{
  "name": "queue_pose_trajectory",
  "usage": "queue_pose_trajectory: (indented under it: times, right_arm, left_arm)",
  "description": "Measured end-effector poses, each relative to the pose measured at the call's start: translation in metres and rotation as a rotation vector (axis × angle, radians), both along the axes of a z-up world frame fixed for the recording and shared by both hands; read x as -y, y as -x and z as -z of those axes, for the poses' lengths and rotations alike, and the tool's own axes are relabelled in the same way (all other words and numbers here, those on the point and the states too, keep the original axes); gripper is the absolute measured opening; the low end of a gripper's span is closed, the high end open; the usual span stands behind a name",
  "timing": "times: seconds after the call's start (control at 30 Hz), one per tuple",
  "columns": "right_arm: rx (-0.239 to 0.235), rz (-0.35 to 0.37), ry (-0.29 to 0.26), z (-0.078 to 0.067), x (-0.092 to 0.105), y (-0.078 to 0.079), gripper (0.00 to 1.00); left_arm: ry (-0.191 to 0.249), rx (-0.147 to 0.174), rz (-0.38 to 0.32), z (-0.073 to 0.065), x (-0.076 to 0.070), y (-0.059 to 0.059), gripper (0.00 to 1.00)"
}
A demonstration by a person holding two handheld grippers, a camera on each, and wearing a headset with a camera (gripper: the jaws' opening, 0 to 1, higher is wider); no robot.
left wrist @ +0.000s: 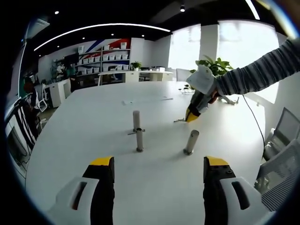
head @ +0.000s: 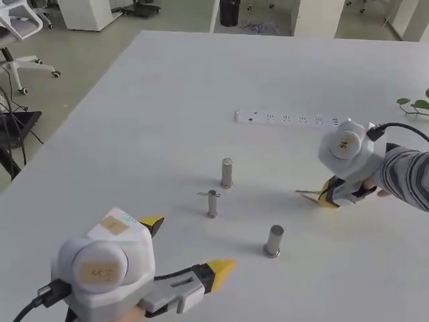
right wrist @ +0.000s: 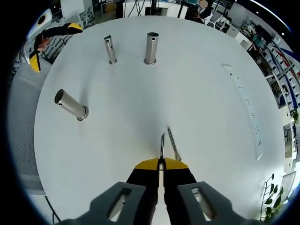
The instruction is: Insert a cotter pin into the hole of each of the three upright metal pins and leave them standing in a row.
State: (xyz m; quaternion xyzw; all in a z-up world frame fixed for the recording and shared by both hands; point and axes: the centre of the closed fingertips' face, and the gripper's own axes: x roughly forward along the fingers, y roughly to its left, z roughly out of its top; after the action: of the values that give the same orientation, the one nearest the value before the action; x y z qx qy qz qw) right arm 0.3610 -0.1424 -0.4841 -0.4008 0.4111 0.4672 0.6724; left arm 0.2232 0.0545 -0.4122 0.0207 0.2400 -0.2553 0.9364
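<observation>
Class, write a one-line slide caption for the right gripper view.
Right tongs grip a cotter pin; three metal pins stand on the table beyond.

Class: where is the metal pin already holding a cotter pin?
Head view: the fitted metal pin stands in front of the far pin, left of the near pin.

Smooth metal pins (head: 227, 173), matt tabletop (head: 167, 100)
</observation>
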Motion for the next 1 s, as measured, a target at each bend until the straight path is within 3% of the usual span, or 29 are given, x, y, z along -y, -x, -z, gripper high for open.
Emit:
queue_pose_trajectory:
  times: [0.3,0.7,0.77,1.0]
  right_arm:
    - [0.06,-0.017,-0.095,-0.029,-0.017,0.011,0.0]
    - [0.182,-0.127,-0.185,-0.07,-0.05,0.04,0.0]
    - [0.199,-0.149,-0.195,-0.075,-0.054,0.042,0.0]
    - [0.286,-0.221,-0.243,-0.092,-0.071,0.055,0.0]
  left_arm:
    - [0.014,0.014,0.025,-0.011,0.006,0.0,0.69]
    - [0.018,0.035,0.11,-0.03,0.028,-0.008,0.58]
    - [0.039,0.016,0.109,-0.032,0.032,-0.011,0.58]
    - [0.108,-0.004,0.146,-0.047,0.045,-0.018,0.51]
